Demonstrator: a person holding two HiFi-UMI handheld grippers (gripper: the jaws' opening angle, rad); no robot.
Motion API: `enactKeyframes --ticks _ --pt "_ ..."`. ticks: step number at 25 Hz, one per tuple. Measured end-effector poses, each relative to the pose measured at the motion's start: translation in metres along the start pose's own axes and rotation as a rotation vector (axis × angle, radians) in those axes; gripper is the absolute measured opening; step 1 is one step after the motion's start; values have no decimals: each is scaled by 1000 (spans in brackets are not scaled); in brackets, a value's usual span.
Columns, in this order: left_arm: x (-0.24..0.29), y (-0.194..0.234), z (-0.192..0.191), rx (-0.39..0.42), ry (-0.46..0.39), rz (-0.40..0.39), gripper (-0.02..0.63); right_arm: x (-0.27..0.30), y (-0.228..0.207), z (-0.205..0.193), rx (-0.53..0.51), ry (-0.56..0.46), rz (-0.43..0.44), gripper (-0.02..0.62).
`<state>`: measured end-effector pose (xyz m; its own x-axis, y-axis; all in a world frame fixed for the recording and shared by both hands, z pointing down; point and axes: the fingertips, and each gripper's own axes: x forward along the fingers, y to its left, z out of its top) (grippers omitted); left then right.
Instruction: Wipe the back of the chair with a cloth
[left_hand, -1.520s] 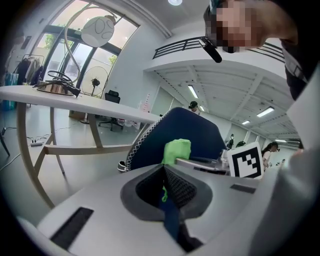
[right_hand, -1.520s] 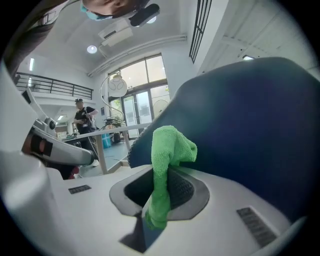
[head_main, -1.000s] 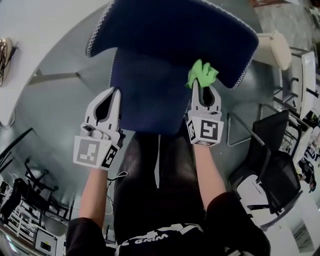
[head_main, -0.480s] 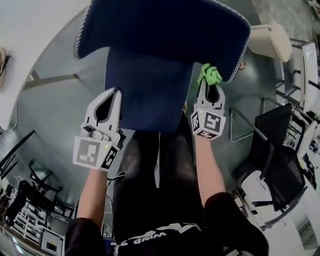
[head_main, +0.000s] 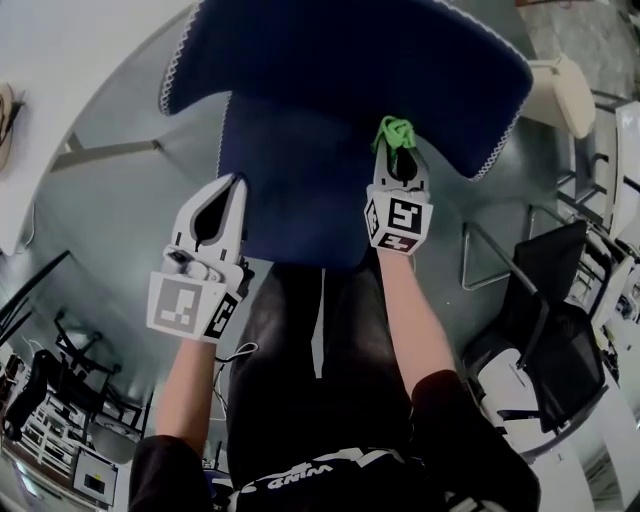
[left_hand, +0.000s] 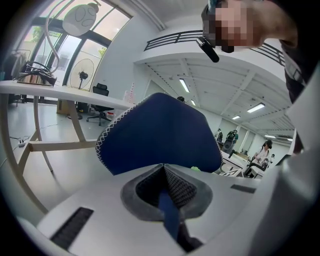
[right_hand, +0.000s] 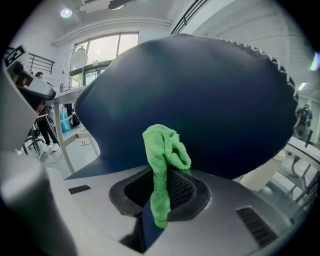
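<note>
The chair has a dark blue back (head_main: 350, 70) with white edge stitching and a blue seat (head_main: 290, 190) below it. My right gripper (head_main: 397, 150) is shut on a green cloth (head_main: 393, 132), which is pressed against the lower part of the back, right of its middle. In the right gripper view the green cloth (right_hand: 162, 150) stands up out of the jaws in front of the chair back (right_hand: 200, 100). My left gripper (head_main: 238, 180) is shut and holds nothing; it sits by the seat's left edge. From the left gripper view the chair back (left_hand: 160, 130) rises just ahead.
A white table (head_main: 60, 60) with a slanted brace (head_main: 110, 152) stands to the left. A cream chair (head_main: 560, 95) and black chairs (head_main: 560, 330) are on the right. The person's legs in black trousers (head_main: 310, 370) are under the seat's near edge.
The right gripper slid the cloth out toward the back's right corner, then back left toward the middle. The left gripper has stayed in place.
</note>
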<state>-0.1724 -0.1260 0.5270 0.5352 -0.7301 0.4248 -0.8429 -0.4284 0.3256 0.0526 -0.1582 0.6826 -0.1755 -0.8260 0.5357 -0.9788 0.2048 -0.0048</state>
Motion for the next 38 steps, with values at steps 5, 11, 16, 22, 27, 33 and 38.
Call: enactKeyframes --ticks 5,11,16,22,27,33,38 --pt "-8 17 -4 -24 -10 40 -5 25 41 4 42 6 57 55" --pt "-22 38 -12 -50 -18 93 -5 45 116 31 36 -33 221 55" --pt "-35 56 -16 -73 -26 130 -5 60 171 57 28 -64 332 55" --pt "-43 64 -18 -85 -34 155 -5 67 213 71 18 -74 431 55" --pt "-50 70 -23 -90 -32 171 -5 58 244 84 3 -97 541 56" --pt "-48 60 -16 -84 -38 175 -5 26 232 104 -12 -118 573 55" --pt "-49 31 14 -68 -68 156 -5 -19 197 140 -8 -149 553 55"
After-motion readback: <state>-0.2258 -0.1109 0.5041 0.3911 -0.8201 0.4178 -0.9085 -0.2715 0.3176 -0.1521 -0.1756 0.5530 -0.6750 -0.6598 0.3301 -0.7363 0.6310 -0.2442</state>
